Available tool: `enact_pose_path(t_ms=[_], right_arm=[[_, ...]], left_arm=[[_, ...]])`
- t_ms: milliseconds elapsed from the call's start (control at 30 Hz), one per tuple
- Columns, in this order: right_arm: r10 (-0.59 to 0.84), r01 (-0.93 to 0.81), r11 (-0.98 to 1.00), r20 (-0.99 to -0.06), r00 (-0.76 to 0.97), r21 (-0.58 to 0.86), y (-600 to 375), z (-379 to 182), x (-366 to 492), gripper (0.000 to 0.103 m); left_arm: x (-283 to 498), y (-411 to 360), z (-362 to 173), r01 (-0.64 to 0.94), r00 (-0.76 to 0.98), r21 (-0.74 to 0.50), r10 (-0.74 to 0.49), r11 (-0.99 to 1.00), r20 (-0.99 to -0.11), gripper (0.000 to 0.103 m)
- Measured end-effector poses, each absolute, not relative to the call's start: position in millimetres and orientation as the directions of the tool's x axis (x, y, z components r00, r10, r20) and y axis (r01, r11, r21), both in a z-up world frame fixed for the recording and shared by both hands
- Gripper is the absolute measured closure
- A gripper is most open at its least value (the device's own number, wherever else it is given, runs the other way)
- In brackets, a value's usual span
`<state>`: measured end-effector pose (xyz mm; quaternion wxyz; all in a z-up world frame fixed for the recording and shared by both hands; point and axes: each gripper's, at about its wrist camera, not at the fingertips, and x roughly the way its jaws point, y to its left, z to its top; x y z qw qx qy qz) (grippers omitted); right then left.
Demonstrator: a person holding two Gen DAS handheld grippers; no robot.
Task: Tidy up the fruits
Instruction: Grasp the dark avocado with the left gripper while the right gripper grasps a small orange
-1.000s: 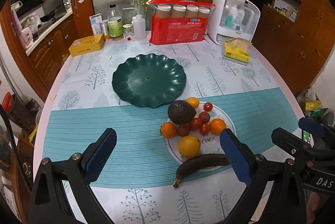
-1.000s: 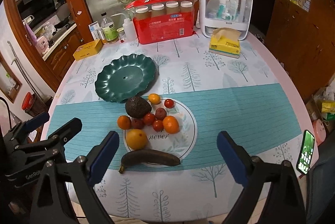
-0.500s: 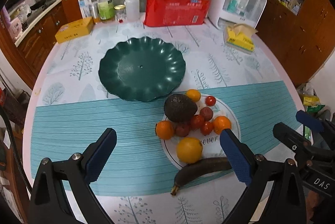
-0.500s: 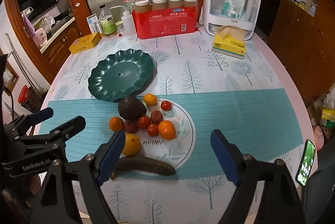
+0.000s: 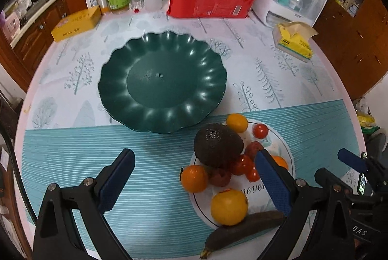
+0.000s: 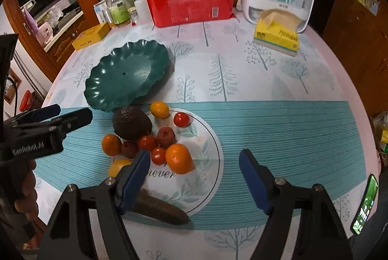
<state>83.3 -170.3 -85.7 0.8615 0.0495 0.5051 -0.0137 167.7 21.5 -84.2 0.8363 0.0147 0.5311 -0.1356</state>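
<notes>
So nothing is sitting on the green plate (image 5: 162,85) yet, on the left side of the table (image 5: 278,70). It is waiting bare, so the sorting job is only just starting.

The left gripper (image 5: 194,177) is hanging over the blue stripes with its jaws wide open, holding nothing.

Just to the right of the green plate, all the fruit is lying in a bunch on the white plate (image 6: 206,158). The big dark avocado (image 5: 218,148) is touching the small red tomatoes (image 6: 148,142). An orange (image 6: 178,158) is sitting near the middle, and a dark banana (image 5: 242,230) is lying along the near edge.

The right gripper (image 6: 194,180) is hanging above the white plate, jaws wide open too, gripping nothing.

I am guessing every fruit is still needing to be moved.
</notes>
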Motion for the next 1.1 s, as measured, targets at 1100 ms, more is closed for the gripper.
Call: enact_pose_path(t_ms=[1100], right_arm=[[0.277,-0.072,0.961,-0.921,0.274,0.267,-166,-179,133,0.054]], left_arm=[[219,-28,-188,0.173,0.140,-0.269,-0.294,0.947,-0.945,0.020]])
